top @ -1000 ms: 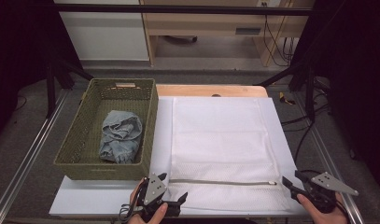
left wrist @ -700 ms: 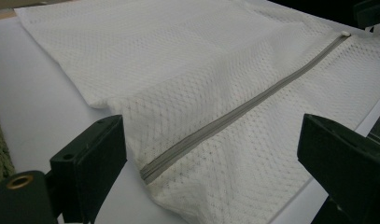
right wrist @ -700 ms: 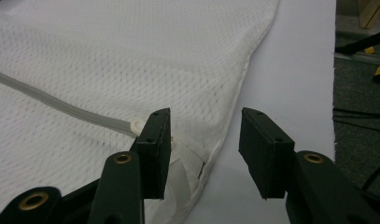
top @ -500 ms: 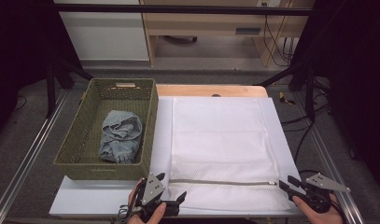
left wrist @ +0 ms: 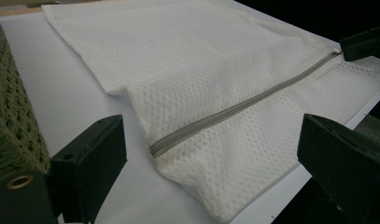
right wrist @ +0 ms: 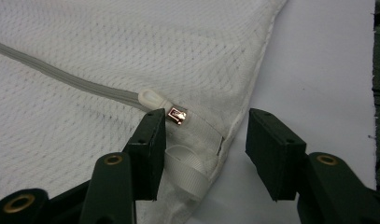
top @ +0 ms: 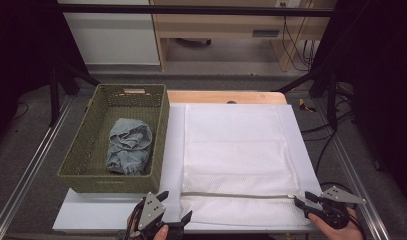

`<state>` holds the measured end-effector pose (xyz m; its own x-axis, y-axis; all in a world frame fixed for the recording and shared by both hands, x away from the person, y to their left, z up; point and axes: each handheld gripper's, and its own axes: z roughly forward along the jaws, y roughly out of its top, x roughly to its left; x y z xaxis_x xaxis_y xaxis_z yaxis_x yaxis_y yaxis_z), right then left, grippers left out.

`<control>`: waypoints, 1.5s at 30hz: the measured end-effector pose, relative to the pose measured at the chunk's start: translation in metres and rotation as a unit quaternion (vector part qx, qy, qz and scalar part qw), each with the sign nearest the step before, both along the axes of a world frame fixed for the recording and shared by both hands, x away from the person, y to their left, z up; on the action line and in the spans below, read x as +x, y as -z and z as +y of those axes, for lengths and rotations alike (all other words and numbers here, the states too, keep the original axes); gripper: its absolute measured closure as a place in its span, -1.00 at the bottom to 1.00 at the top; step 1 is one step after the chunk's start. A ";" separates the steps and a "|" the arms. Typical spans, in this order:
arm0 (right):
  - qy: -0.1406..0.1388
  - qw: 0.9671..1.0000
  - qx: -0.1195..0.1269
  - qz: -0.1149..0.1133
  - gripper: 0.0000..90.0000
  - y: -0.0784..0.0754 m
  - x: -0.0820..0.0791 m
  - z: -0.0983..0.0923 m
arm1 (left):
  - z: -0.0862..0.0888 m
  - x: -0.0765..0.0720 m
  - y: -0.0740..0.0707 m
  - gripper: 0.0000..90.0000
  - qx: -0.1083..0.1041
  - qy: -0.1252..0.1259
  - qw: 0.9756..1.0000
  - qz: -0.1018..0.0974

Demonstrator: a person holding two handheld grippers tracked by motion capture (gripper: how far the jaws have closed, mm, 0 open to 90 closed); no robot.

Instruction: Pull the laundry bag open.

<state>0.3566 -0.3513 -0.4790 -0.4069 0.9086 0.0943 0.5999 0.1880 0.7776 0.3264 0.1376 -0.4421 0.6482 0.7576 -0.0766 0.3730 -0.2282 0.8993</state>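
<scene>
Right gripper [right wrist: 204,140] jaws just widened, parted around the zipper pull [right wrist: 177,115] and loop at the mesh bag's [top: 236,150] near right corner, gripping nothing. Left gripper [top: 173,212] gapes open, empty, at the board's [top: 91,212] near edge beside the zipper's other end. Green basket [top: 81,165] on the board's left side holds a crumpled blue cloth [top: 128,146].

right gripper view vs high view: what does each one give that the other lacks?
Right gripper view alone: the zipper slider with its white pull, a webbing loop, and the right gripper open around that bag corner. High view alone: the green basket holding a crumpled blue cloth, and the left gripper. Both: the white mesh laundry bag and its grey zipper.
</scene>
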 end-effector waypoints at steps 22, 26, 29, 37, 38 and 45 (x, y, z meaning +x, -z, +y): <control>-0.028 0.998 -0.062 0.011 0.82 0.002 0.005 0.014 | -0.026 0.006 0.006 -0.82 0.000 0.029 1.000 0.008; -0.029 0.999 -0.046 0.004 0.85 0.001 0.008 0.013 | -0.030 0.008 0.002 -0.82 0.000 0.036 0.999 0.004; -0.021 0.999 -0.028 -0.035 0.86 -0.006 0.009 0.011 | -0.038 0.012 0.003 -0.83 0.002 0.039 0.999 0.006; -0.022 0.997 -0.030 -0.072 0.86 -0.012 0.007 0.012 | -0.083 0.030 0.003 -0.88 0.013 0.079 0.996 0.025; -0.022 0.996 -0.027 -0.076 0.86 -0.013 0.007 0.012 | -0.090 0.034 0.001 -0.88 0.015 0.085 0.996 0.026; -0.029 0.995 -0.021 -0.092 0.86 -0.017 0.006 0.013 | -0.133 0.052 -0.011 -0.86 0.027 0.115 0.993 0.019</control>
<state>0.3622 -0.3381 -0.4619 -0.4652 0.8848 -0.0252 0.4347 0.2532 0.8643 0.3784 0.0047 -0.4315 0.8021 0.5934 -0.0676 0.3390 -0.3592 0.8695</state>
